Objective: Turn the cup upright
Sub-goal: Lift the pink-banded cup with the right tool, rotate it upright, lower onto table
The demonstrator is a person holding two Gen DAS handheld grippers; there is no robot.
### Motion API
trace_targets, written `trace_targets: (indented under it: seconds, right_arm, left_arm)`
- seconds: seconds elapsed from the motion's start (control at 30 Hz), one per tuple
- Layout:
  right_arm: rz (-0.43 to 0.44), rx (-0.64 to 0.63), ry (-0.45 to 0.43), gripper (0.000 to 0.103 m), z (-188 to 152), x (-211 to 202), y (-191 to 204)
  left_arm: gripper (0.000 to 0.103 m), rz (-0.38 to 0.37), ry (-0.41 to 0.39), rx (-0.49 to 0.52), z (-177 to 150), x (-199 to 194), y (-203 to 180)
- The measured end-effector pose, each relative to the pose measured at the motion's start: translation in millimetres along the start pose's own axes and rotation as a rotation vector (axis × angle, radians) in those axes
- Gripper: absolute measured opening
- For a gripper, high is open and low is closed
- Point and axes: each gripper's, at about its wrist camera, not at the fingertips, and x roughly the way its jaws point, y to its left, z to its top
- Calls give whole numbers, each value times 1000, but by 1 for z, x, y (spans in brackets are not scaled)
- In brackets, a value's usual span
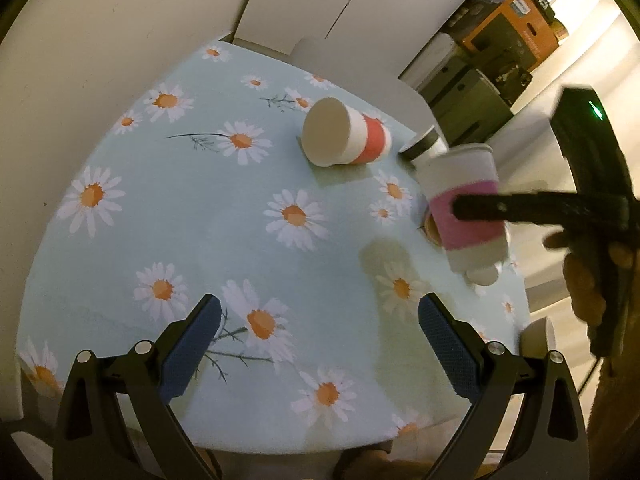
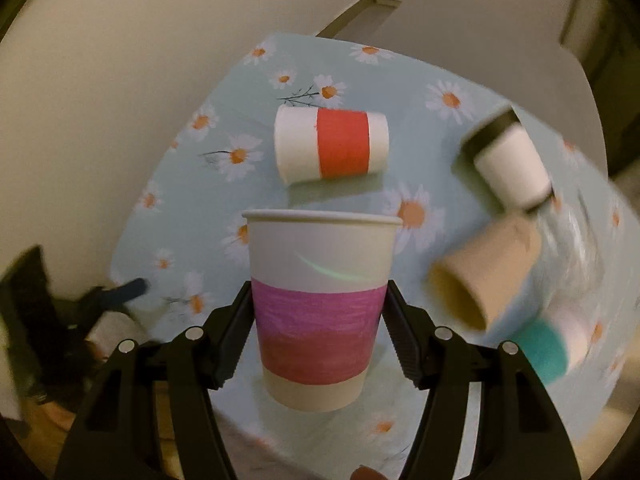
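Observation:
My right gripper (image 2: pixel 318 312) is shut on a white paper cup with a pink band (image 2: pixel 318 300), holding it rim up above the table. In the left wrist view the same pink-band cup (image 1: pixel 464 208) hangs tilted at the right with a black finger (image 1: pixel 520 206) across its band. A white cup with a red band (image 1: pixel 344 134) lies on its side on the daisy tablecloth (image 1: pixel 200 200), also seen in the right wrist view (image 2: pixel 332 144). My left gripper (image 1: pixel 320 344) is open and empty, low over the near part of the table.
More cups lie on their sides at the table's right: a black-rimmed white one (image 2: pixel 508 164), a tan one (image 2: pixel 484 276) and a teal-band one (image 2: pixel 548 352). Walls stand behind the table. Boxes (image 1: pixel 512 36) stand beyond its far right edge.

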Motion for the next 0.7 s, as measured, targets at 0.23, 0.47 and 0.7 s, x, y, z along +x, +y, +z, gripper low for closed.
trace_targets:
  seconds: [0.23,0.47,0.7]
  right_arm:
    - [115,191,-57,63,-60,-24,-10]
    - [216,349,-98,63,-104,-8,-24]
    - [181,371,-65,64,-131,19,-20]
  left_arm:
    - [96,-31,-10,-3,-13,-15,-7]
    - [96,-73,14,-21,-41,-20,-14]
    - [96,-64,40,-39,-65,-18,-12]
